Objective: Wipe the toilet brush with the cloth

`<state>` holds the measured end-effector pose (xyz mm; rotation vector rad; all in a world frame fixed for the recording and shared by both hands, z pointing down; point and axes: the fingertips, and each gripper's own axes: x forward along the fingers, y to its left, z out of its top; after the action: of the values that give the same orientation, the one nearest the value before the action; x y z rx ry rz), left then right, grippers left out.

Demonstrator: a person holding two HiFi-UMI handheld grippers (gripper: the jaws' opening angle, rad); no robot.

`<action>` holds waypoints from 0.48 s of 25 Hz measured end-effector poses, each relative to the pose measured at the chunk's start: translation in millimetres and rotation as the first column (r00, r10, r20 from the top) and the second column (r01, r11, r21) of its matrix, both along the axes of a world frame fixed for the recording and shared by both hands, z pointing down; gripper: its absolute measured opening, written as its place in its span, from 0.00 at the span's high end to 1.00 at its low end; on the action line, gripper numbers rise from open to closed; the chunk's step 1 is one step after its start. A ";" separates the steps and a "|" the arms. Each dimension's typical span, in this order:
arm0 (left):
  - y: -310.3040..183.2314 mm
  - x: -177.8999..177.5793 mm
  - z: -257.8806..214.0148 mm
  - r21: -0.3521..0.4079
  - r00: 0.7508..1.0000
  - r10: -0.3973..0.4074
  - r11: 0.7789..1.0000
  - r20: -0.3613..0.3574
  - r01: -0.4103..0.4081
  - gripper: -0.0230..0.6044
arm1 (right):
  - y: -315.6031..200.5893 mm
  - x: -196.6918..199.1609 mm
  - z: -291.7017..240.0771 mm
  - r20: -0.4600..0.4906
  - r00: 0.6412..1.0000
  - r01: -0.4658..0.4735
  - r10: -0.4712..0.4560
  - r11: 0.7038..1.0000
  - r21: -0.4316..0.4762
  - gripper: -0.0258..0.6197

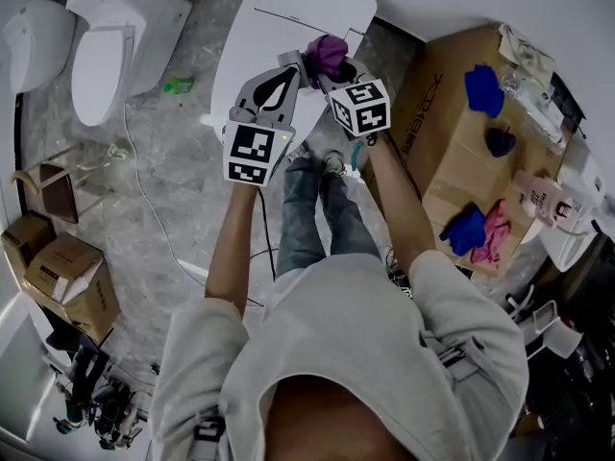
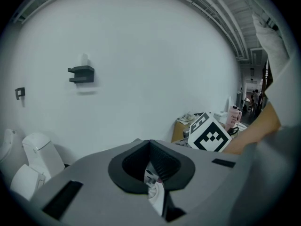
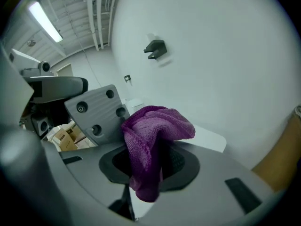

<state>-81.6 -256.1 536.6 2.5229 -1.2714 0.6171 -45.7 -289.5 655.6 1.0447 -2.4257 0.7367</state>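
1. Cloth [image 3: 155, 140] first: the purple rag is pinched in the closed jaws of the right gripper [image 3: 150, 160]. Most of it bunches above the pads and a tail hangs below, probably so a loose fold is free to wipe with.
2. Seen from the head camera, the right gripper [image 1: 332, 70] holds the cloth [image 1: 328, 54] over the near edge of the white toilet [image 1: 288, 12]. The left gripper [image 1: 291, 70] is just beside it, tips angled toward the rag.
3. The left gripper [image 2: 150, 149] has its ribbed pads drawn together. A white sliver shows low in the gap, and what it is cannot be told.
4. No view clearly shows the toilet brush, so wiping does not appear to have begun.
5. Right of the toilet, a cardboard box [image 1: 452, 161] carries a blue rag [image 1: 483, 89], likely a spare kept within reach.
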 end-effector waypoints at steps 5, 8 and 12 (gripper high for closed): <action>0.6 -0.5 0.2 0.000 1.000 0.004 1.000 -0.006 -0.004 0.93 | 7.7 -3.8 32.6 0.046 0.999 -0.018 0.023 0.994 -0.110 0.77; 0.2 -0.4 -0.1 0.002 1.000 0.005 1.000 -0.011 -0.005 0.93 | 7.1 -6.1 44.9 0.041 0.999 -0.023 0.028 0.991 -0.129 0.77; -1.7 0.0 -1.6 0.004 1.000 0.006 1.000 -0.017 -0.006 0.93 | 5.2 -7.7 61.6 0.020 0.999 -0.021 0.025 0.987 -0.161 0.77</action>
<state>-81.6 -257.8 535.1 2.5310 -1.2606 0.5930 -53.4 -284.3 717.2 1.0075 -2.3313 0.9392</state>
